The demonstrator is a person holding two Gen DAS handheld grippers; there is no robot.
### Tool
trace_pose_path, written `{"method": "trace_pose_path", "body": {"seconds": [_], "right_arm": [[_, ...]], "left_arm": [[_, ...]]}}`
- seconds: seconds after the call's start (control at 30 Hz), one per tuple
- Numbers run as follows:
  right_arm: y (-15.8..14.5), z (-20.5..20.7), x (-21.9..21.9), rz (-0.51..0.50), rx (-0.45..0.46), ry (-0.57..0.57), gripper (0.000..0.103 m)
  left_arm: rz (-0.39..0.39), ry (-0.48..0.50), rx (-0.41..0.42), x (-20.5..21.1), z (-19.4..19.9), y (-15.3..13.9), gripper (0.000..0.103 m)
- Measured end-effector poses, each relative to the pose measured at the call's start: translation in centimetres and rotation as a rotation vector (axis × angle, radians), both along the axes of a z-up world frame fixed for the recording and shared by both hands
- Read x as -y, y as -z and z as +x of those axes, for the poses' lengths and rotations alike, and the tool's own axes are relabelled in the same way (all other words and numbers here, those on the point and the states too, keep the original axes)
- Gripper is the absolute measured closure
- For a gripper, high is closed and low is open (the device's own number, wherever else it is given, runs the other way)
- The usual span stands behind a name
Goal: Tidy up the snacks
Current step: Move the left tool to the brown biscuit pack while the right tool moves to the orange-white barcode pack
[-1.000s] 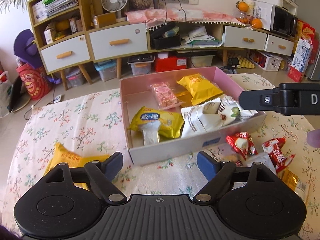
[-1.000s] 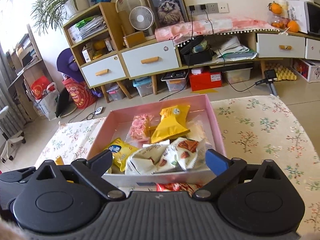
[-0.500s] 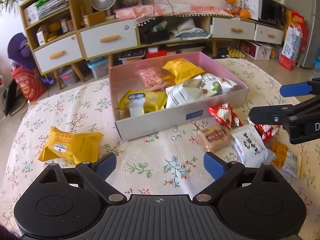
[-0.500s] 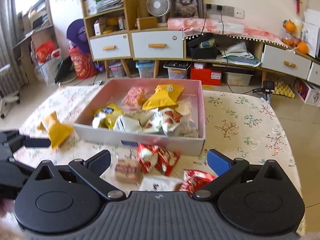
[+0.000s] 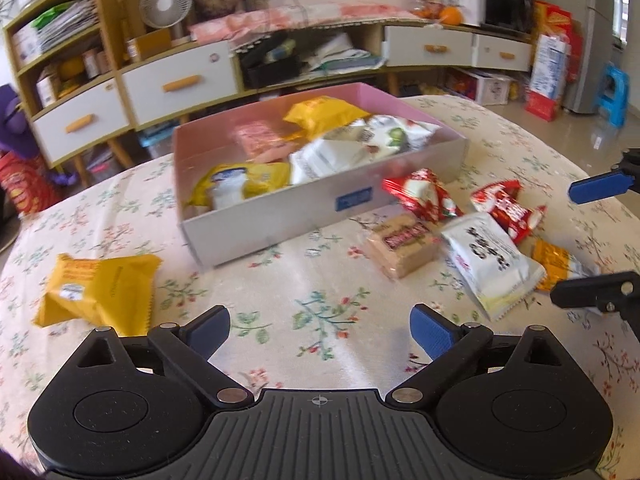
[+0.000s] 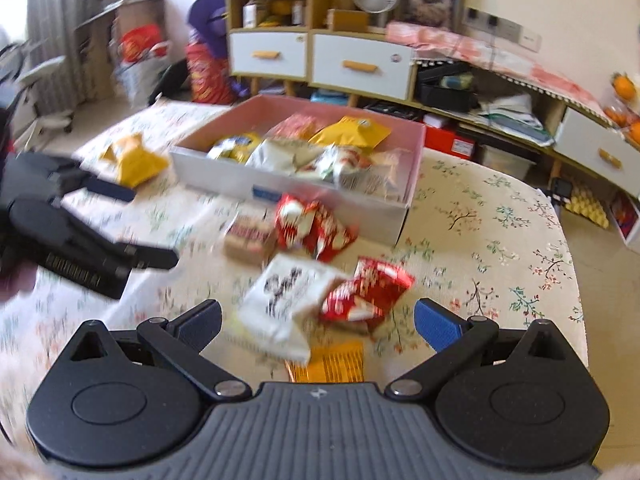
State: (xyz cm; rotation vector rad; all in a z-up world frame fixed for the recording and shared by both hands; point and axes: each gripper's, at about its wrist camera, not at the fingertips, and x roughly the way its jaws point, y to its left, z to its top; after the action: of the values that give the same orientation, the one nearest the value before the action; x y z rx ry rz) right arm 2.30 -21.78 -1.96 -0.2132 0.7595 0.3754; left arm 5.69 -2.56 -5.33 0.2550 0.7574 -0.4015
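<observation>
A pink-lined box (image 5: 280, 220) (image 6: 224, 176) holds several snack packs on the floral table. Loose in front of it lie two red packs (image 5: 420, 196) (image 6: 364, 292), a tan bar (image 5: 404, 244) (image 6: 250, 238), a white pack (image 5: 490, 260) (image 6: 286, 300) and an orange pack (image 5: 554, 260) (image 6: 330, 364). A yellow pack (image 5: 96, 288) (image 6: 134, 162) lies left of the box. My left gripper (image 5: 320, 332) is open and empty above bare cloth. My right gripper (image 6: 318, 324) is open and empty just above the white and red packs.
The table's right edge (image 6: 576, 280) drops to the floor. Cabinets with drawers (image 5: 176, 80) and shelves stand behind the table. Each gripper shows in the other's view, the right one (image 5: 596, 240) at the right rim, the left one (image 6: 80, 232) at the left.
Both grippers have pulled back from the box towards the table's near side and lowered. The loose packs in front of the box have come into view. Both stayed open.
</observation>
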Motion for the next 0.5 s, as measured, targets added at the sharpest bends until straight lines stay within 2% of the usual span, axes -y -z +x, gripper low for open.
{"method": "trace_pose_path", "body": {"seconds": [0.17,0.3,0.43,0.5], "right_arm": [[1.2,-0.9,0.8,-0.019,-0.035,-0.033,0.0],[2.6,-1.3,1.5,-0.031,-0.072,-0.034,0.0],[3.4,-1.7,2.9,0.054,-0.067,-0.028,0.0],[3.6,-2.0,3.2,0.06,-0.037,-0.058,0.0]], "left_arm": [[-0.006,0.072,-0.001,0.9,0.0,1.3,0.005],[-0.024,0.098,0.033,1.4,0.2,1.8,0.001],[-0.076,0.124,0.032,1.5,1.0,2.3,0.0],[-0.101,0.134,0.023,1.5,1.5,2.5,0.0]]}}
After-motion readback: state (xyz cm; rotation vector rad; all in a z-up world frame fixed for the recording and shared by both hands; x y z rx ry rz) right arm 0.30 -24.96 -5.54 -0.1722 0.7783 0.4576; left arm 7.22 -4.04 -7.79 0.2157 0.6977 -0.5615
